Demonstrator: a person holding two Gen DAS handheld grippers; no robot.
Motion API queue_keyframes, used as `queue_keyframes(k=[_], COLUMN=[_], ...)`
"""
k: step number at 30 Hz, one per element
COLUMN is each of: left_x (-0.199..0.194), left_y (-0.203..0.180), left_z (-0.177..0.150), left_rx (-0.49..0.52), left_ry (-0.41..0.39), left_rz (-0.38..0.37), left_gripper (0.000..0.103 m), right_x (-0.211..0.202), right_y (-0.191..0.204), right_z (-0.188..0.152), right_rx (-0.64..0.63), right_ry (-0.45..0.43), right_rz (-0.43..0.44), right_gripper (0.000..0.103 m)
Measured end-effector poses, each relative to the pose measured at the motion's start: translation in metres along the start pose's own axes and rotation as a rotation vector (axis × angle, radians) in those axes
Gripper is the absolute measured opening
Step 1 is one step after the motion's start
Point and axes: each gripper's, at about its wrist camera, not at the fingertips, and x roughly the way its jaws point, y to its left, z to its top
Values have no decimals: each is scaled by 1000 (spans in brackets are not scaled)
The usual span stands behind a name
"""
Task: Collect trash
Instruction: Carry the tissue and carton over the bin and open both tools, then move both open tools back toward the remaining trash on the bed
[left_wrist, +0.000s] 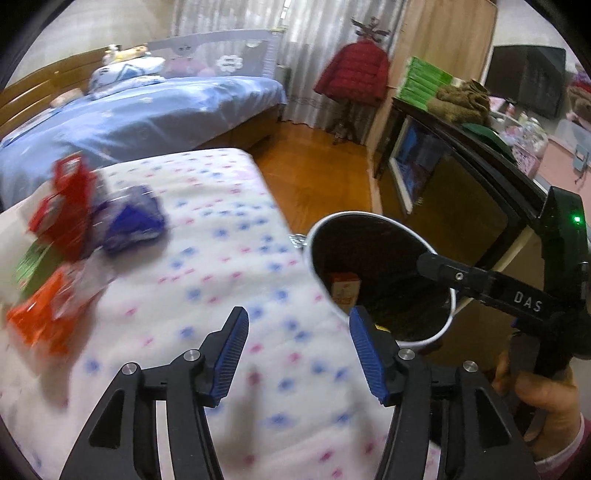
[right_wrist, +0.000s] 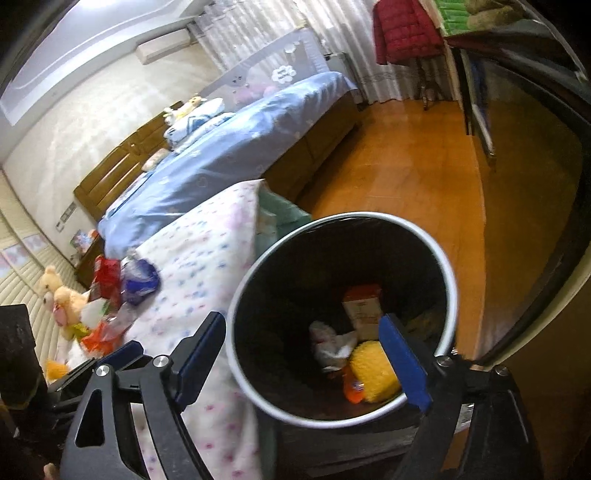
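Left wrist view. Left gripper (left_wrist: 297, 328): jaws apart, blue pads bare, nothing between them, over a white quilt (left_wrist: 207, 258) with blue and pink flowers. Right gripper's finger (left_wrist: 476, 280) reaches in from the right, lettered "DAS"; a hand (left_wrist: 543, 395) holds its handle. Bin (left_wrist: 314, 236): round, white rim, black liner, beside the quilt's edge; a small orange-and-white carton (left_wrist: 345, 291) shows inside, its print too blurred to read. Trash on the quilt, far left, blurred: red packet (left_wrist: 64, 206), blue wrapper (left_wrist: 133, 221), orange packet (left_wrist: 44, 317), a green piece (left_wrist: 31, 266).

Right wrist view. Right gripper (right_wrist: 306, 343): jaws wide apart, holding nothing, poised over the bin (right_wrist: 448, 273). Bin contents: carton (right_wrist: 362, 306), crumpled white wrapper (right_wrist: 328, 343), yellow sponge-like lump (right_wrist: 373, 369), orange bottle (right_wrist: 352, 386) with an unreadable label. Trash pile lies well left on the quilt (right_wrist: 207, 258): red packet (right_wrist: 105, 277), blue wrapper (right_wrist: 140, 280), orange packet (right_wrist: 98, 338). Plush bear (right_wrist: 61, 295) beyond it.
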Motion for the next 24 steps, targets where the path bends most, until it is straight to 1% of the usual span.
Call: queue_keyframes(k=[7, 13, 24], left_x=[-43, -74, -129], left_y=[27, 47, 91], left_z=[-24, -48, -77], left_rx=[-56, -89, -216], left_ry=[-39, -61, -88], left_rz=[64, 132, 232], left_gripper=[57, 57, 57], right_x=[10, 21, 42], right_y=[41, 72, 138], right_z=[-12, -24, -47], right_rx=[-76, -102, -181], right_ry=[25, 58, 123], right_rz=[52, 114, 191], right_gripper=[87, 87, 87])
